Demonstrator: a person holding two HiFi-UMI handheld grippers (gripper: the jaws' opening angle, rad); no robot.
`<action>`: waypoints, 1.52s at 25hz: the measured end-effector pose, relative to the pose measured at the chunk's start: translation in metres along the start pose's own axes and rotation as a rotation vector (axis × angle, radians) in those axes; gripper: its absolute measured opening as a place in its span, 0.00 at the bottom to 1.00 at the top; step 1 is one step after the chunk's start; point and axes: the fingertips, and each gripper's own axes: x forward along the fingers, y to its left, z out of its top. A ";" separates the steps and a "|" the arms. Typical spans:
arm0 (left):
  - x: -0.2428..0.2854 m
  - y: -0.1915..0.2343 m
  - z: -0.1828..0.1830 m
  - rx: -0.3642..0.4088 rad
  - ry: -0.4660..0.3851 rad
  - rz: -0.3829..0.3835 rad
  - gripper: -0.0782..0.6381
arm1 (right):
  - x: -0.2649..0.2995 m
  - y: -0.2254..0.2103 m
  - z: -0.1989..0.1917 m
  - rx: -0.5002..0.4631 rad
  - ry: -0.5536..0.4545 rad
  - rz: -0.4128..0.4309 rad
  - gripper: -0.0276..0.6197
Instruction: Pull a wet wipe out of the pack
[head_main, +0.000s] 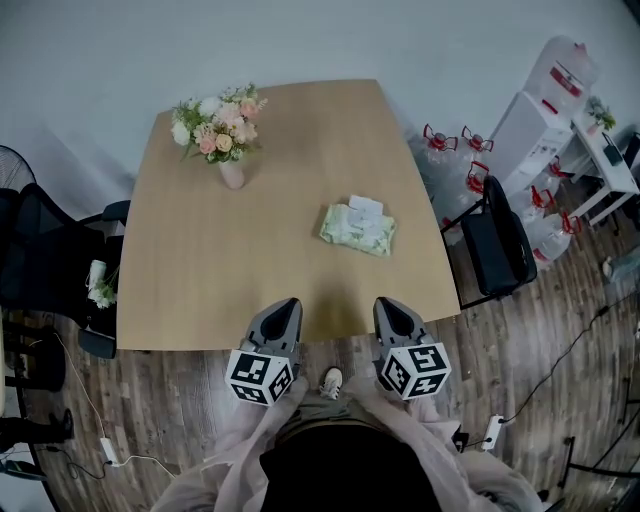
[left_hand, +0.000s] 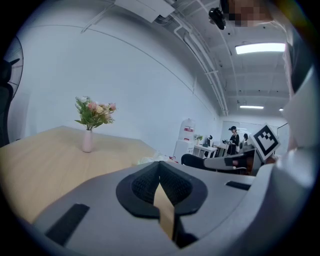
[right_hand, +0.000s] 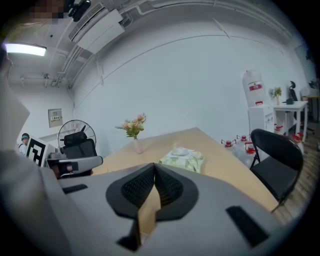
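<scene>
The person stands at the near edge of a light wooden table (head_main: 220, 260) with a gripper in each hand, both held level over that edge and pointing across the top. The left gripper (head_main: 287, 304) has its jaws together, the ribbed black pads meeting at the tips with nothing between them; its own view shows the same (left_hand: 159, 166). The right gripper (head_main: 391, 302) is closed in the same way and holds nothing (right_hand: 154, 168). The two sit side by side, apart from each other, each with its marker cube toward the person's body.

The pack of wet wipes (head_main: 357, 228) lies flat on the table, right of the middle and well ahead of the right gripper, touched by neither tool. It is pale green with a white flap on top (from the right gripper view it sits almost straight ahead (right_hand: 182, 161)).

Toward the far left corner stands a small pink vase of flowers (head_main: 222, 135), upright and well apart from the pack. A black folding chair (head_main: 497, 245) stands just off the table's right side, with a cluster of red-capped water bottles (head_main: 450, 150) on the floor beyond it and a white water dispenser (right_hand: 254, 95) against the wall. A black office chair (head_main: 40, 250) sits by the left side.
</scene>
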 end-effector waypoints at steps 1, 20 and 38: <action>0.003 0.000 0.000 0.000 -0.001 0.002 0.12 | 0.001 -0.003 0.000 0.001 0.001 0.001 0.06; 0.037 -0.009 -0.013 -0.001 0.054 -0.028 0.12 | 0.013 -0.035 -0.005 0.039 0.023 -0.058 0.06; 0.100 0.031 -0.011 -0.052 0.086 0.039 0.12 | 0.088 -0.072 0.016 0.036 0.066 -0.013 0.28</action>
